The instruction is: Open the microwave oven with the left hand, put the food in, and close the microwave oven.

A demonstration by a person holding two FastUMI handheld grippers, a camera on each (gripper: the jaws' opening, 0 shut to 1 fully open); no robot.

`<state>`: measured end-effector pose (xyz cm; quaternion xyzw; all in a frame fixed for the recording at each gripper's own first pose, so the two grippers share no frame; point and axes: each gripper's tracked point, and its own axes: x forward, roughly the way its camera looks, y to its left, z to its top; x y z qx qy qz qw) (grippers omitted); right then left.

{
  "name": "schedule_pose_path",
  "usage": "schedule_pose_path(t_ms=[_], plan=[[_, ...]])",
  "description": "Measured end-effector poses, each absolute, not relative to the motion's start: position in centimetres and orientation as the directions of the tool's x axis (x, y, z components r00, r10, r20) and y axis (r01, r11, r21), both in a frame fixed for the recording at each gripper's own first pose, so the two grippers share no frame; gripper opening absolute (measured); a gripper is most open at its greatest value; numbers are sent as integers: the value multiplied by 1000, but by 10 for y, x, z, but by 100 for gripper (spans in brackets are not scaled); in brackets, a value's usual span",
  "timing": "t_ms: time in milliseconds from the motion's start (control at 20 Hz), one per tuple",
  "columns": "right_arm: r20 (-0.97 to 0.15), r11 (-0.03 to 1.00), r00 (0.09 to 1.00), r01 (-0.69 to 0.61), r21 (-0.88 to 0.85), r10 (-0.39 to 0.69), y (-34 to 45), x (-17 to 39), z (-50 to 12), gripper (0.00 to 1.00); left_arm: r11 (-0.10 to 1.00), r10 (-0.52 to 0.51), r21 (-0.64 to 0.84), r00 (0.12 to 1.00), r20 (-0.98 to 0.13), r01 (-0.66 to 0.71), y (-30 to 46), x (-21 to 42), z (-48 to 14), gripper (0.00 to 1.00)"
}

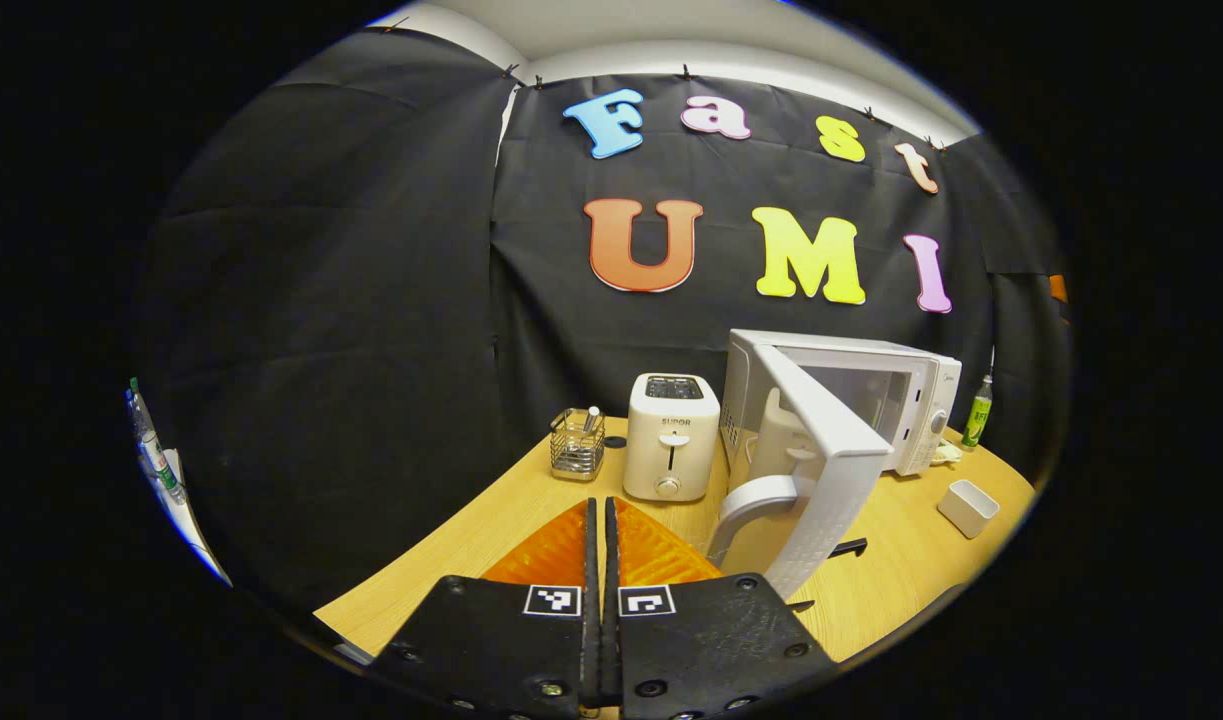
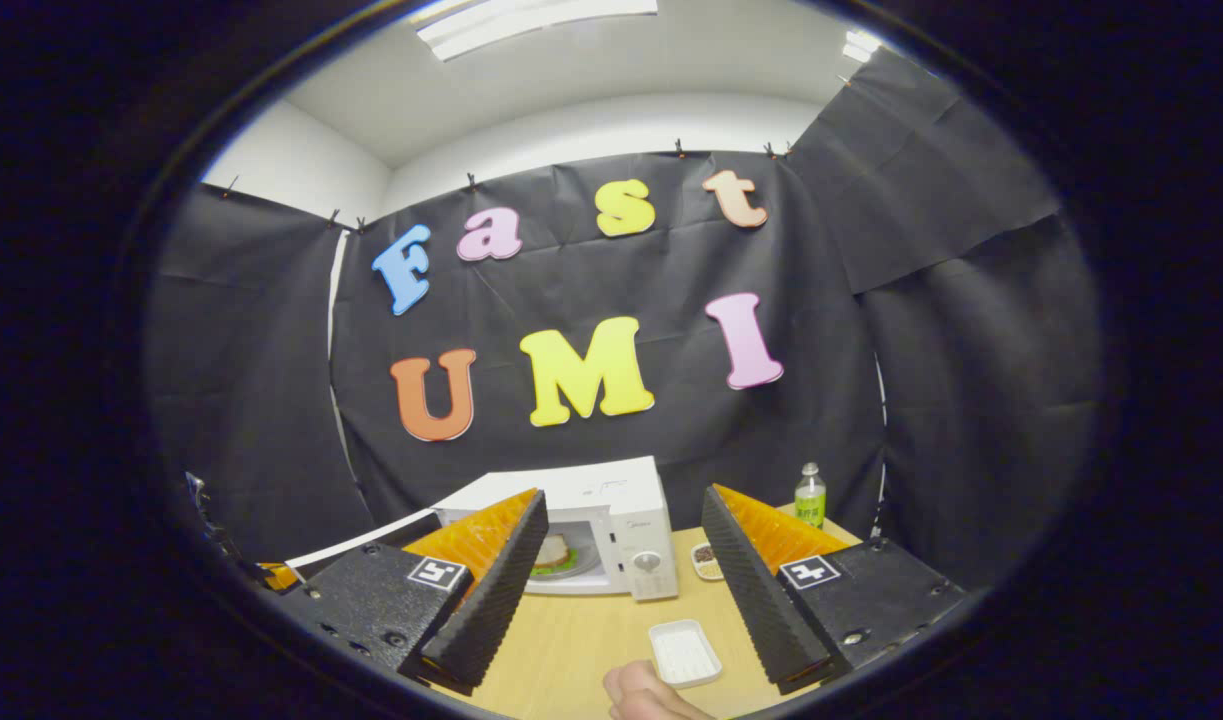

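The left gripper (image 1: 603, 560) had its two fingers pressed together with nothing between them, held above the near edge of the table (image 1: 491, 540). The right gripper (image 2: 616, 570) stood wide open and empty, its fingers spread apart with a clear gap between them.

The microwave oven (image 1: 901, 400) sat at the back of the wooden table, a white box with control knobs on its right side. In the left gripper view its door (image 1: 821, 470) was swung well out toward the camera, showing the pale inner face and a curved white handle (image 1: 746, 500). In the right gripper view the food (image 2: 556, 555), a sandwich with something green under it on a plate, lay inside the open cavity.

A white toaster (image 1: 671, 435) stood just left of the microwave oven, with a wire mesh holder (image 1: 577, 445) beside it. A small white rectangular dish (image 1: 968, 507) lay on the table in front of the oven, and a green-labelled bottle (image 2: 810, 495) stood to its right near the wall. Beside the oven's right side sat a small bowl (image 2: 708, 558) with dark bits in it. Part of a hand (image 2: 651, 695) showed at the table's near edge. Black cloth hung around the booth, with a white ceiling and strip light (image 2: 531, 20) above.
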<state>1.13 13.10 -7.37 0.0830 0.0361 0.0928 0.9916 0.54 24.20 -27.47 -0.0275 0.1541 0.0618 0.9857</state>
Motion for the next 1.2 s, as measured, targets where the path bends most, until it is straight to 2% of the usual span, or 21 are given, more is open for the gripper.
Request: schedule_pose_path(t_ms=[200, 350, 550, 900, 1200], plan=[[-42, 973, 985, -157, 166, 166, 105, -5, -66, 99, 995, 23, -84, 957, -289, -49, 212, 8, -282, 0], [-8, 970, 985, -167, 178, 171, 92, -16, -55, 98, 996, 18, -82, 961, -276, -42, 197, 5, -278, 0], [-25, 966, 982, -178, 189, 186, 84, -23, -58, 98, 986, -83, -158, 966, -245, 44, 155, 6, -269, 0], [-17, 968, 989, -139, 207, 146, 55, -31, -59, 99, 972, -232, -95, 948, -217, 216, 78, 26, -264, 0], [5, 970, 991, -129, 205, 130, 42, -44, -56, 99, 941, -339, -94, 916, -216, 326, 22, 47, -284, 0]])
